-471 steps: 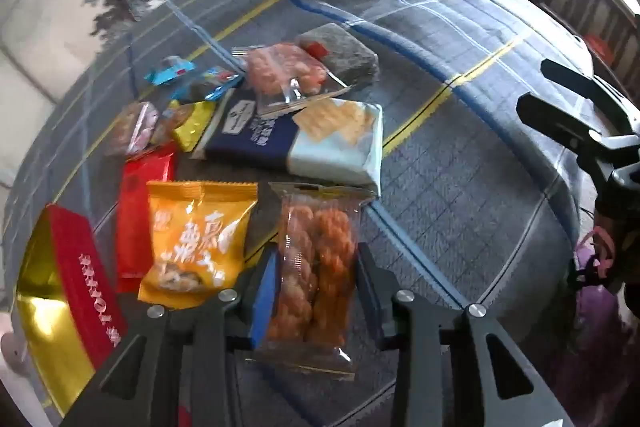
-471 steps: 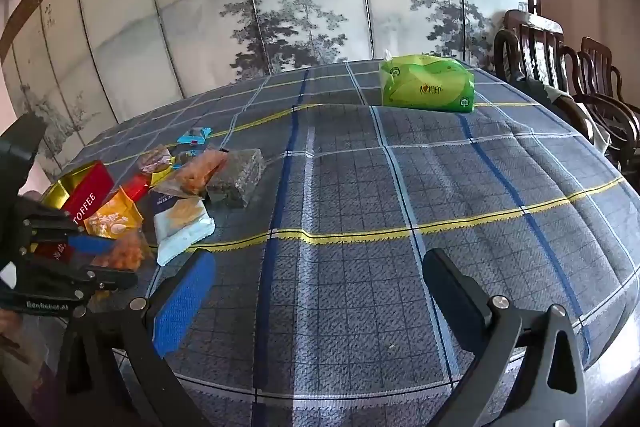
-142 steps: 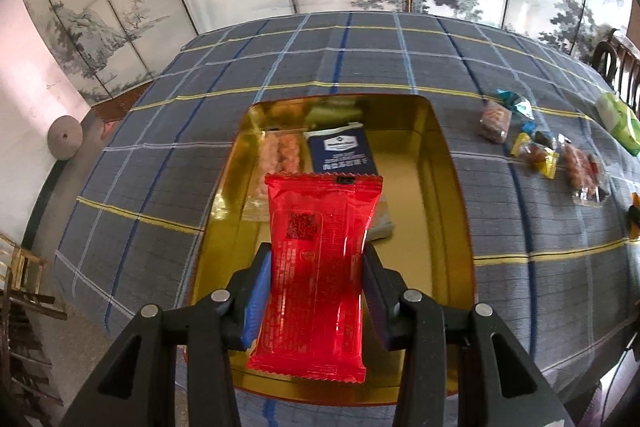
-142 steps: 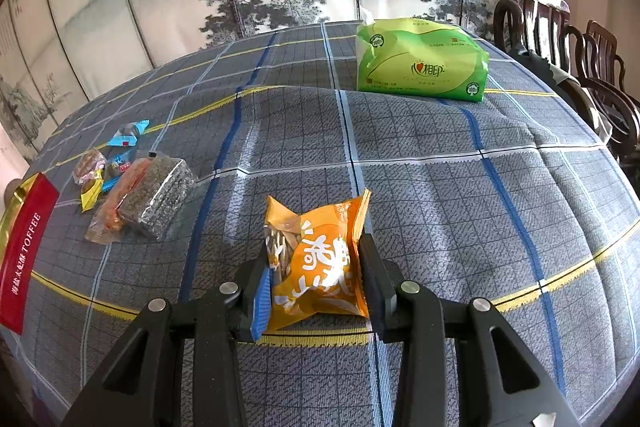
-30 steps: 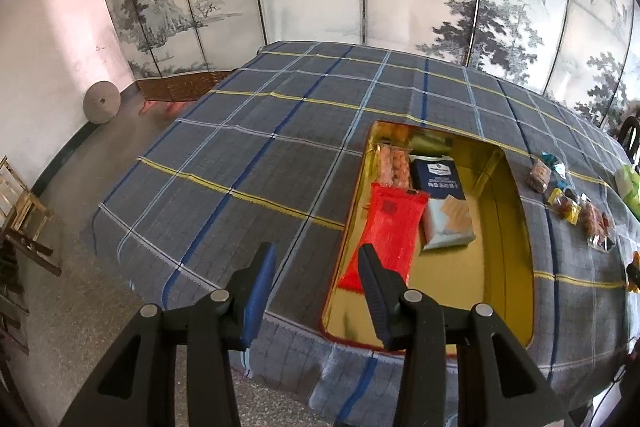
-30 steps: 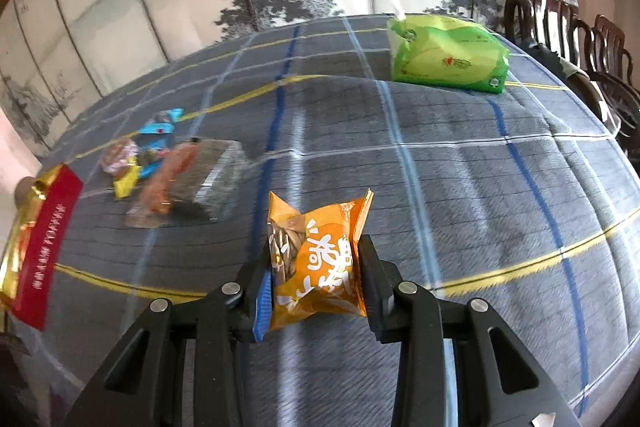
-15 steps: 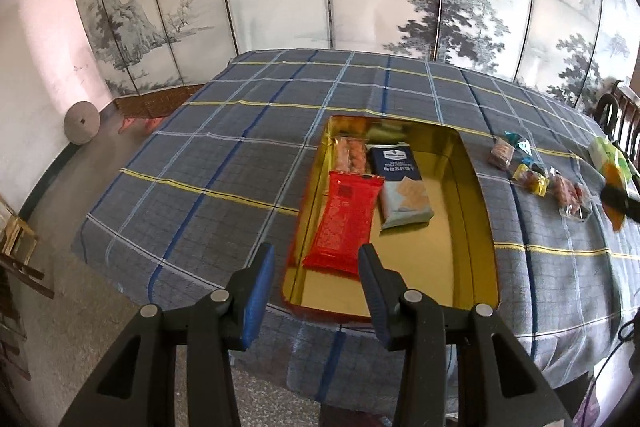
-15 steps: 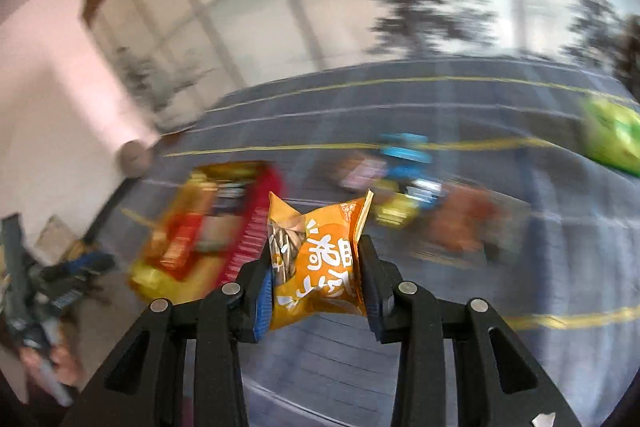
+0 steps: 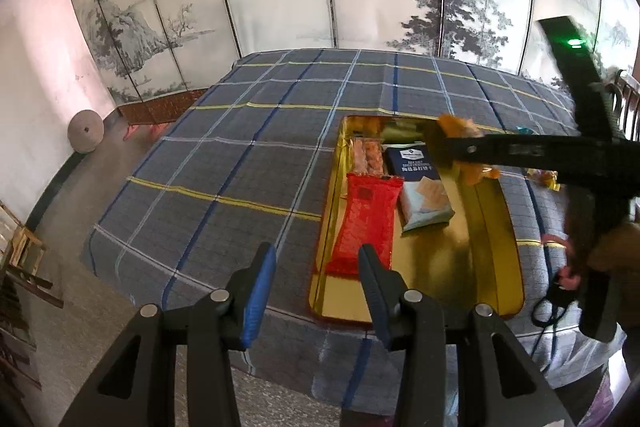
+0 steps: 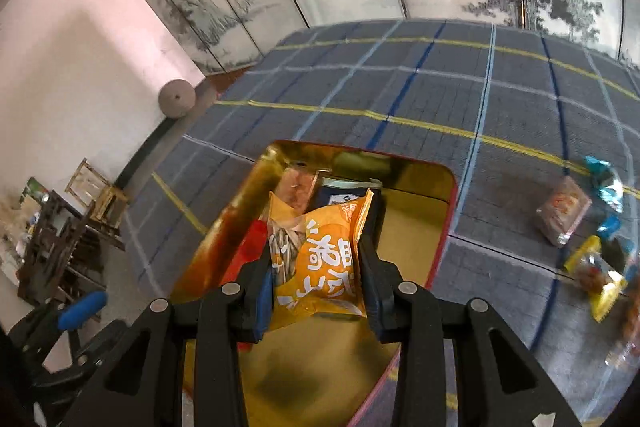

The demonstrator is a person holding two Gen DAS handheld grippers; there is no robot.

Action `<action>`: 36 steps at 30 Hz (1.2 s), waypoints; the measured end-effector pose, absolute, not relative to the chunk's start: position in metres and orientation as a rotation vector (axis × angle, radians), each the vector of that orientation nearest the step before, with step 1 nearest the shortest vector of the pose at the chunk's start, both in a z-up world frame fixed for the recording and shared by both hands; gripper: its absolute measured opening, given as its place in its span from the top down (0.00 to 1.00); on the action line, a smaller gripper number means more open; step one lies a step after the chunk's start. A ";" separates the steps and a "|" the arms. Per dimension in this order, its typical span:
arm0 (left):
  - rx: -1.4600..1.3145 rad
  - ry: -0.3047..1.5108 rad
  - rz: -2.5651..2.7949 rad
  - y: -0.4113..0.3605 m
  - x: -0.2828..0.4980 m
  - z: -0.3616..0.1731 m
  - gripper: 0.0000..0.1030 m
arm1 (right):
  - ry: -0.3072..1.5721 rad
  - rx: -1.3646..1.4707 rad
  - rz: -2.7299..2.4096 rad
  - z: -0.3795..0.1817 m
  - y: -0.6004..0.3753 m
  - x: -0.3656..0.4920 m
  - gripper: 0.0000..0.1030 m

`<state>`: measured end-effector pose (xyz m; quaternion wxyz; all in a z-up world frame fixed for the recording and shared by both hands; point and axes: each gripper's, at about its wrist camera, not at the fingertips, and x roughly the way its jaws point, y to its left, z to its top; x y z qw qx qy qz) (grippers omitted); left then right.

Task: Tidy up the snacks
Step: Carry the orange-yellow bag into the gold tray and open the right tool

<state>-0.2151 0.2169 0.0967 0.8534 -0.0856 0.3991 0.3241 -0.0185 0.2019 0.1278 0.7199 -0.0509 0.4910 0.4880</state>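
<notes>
Our right gripper (image 10: 318, 291), pinching the orange packet (image 10: 320, 267), has swung from the open desk (image 10: 500, 115) to a spot over the gold tin (image 10: 416, 215), where a red packet (image 9: 368, 223) and others already lie. Our left gripper (image 9: 316, 291) waits spread and empty just beside. We judge release comes next; loose sweets (image 10: 564, 211) remain outside.
</notes>
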 end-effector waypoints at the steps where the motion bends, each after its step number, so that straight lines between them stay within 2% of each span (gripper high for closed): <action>1: -0.175 0.842 0.683 0.217 -0.214 0.096 0.58 | 1.090 -0.120 1.070 0.124 0.204 -0.015 0.67; 25: -0.158 0.892 0.656 0.228 -0.190 0.078 0.58 | 1.079 -0.159 1.049 0.107 0.225 0.006 0.63; 32: -0.145 0.903 0.657 0.226 -0.185 0.075 0.58 | 1.056 -0.102 1.065 0.112 0.217 0.009 0.60; 36: -0.137 0.912 0.657 0.225 -0.181 0.073 0.58 | 1.036 -0.035 1.105 0.117 0.210 0.012 0.52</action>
